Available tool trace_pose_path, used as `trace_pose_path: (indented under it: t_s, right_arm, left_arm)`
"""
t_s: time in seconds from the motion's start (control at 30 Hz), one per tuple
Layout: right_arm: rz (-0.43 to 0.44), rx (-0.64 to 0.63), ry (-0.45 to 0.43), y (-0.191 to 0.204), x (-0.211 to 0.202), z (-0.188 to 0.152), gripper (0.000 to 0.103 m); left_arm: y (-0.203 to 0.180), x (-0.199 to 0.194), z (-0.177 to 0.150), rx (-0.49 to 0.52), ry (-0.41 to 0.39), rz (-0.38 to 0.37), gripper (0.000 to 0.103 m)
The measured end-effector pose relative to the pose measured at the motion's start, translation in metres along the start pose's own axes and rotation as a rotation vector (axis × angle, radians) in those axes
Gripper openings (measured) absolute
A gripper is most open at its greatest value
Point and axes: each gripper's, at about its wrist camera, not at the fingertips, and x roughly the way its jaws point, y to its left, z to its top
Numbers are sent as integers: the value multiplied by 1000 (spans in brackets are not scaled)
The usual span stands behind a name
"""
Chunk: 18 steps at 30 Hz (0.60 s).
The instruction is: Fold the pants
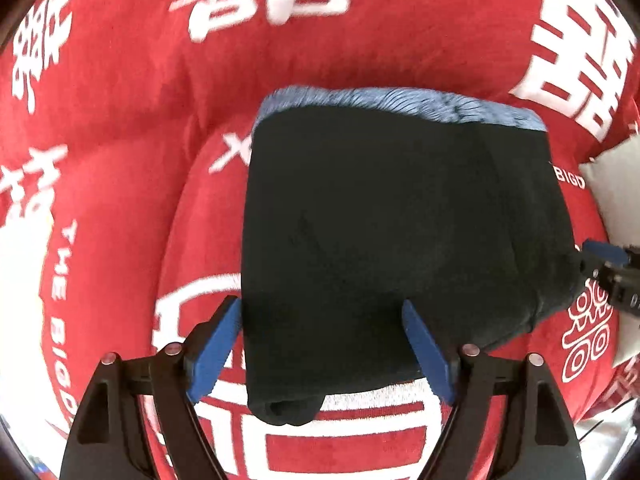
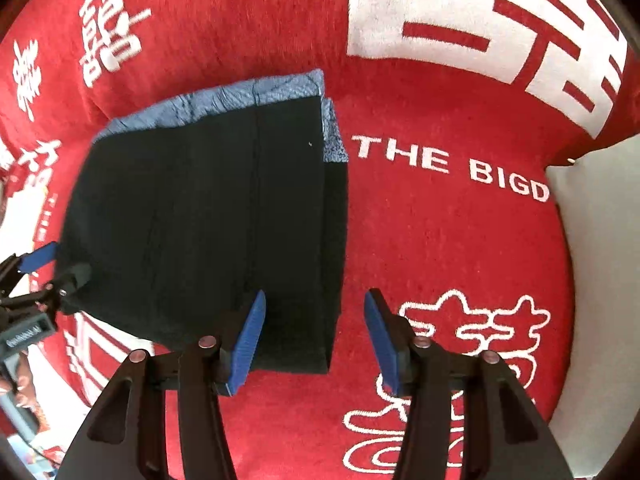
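The black pants [image 1: 396,232] lie folded into a compact stack on the red cloth, with a blue fleece lining [image 1: 396,100] showing along the far edge. They also show in the right wrist view [image 2: 208,224]. My left gripper [image 1: 320,320] is open, its blue fingers [image 1: 218,344] straddling the near left corner of the stack. My right gripper [image 2: 314,312] is open over the stack's near right edge. Each gripper appears at the side of the other's view.
A red cloth [image 2: 440,240] with white characters and the words "THE BIGD" covers the surface. A white object [image 2: 600,260] lies at the right edge. The right gripper's blue tip [image 1: 604,252] touches the pants' right side.
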Motion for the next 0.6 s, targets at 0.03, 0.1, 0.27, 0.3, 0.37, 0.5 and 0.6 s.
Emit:
trace_pose_path:
  t_s: [0.03,0.1,0.27,0.3,0.37,0.5,0.6]
  right_arm:
    - [-11,-5,-7,1,1,0,58]
    - [-25,-7,-14,2,2,0,60]
    - [-43,13,-4,-1,4,-1,67]
    - [-45,13,-3,-1,4,-1,67]
    - [-59,4,-2,1,3,-1,67]
    - [-84,-4,-7,7,2,-1,69]
    - [-83,9,-3,7,2,0,72]
  left_arm:
    - [0,2,-3,-4,3,-2,83]
    - [1,5,-3,-5,10,-6,84]
    - [7,11,-2,-26,27,-11,95]
    - [8,11,-1,-33,32,-20,95]
    - [8,13,-1,-35,36,-24,95]
    - [7,13,1,-24,39,-20,95]
    - [8,14,0,-26,43,-26,95]
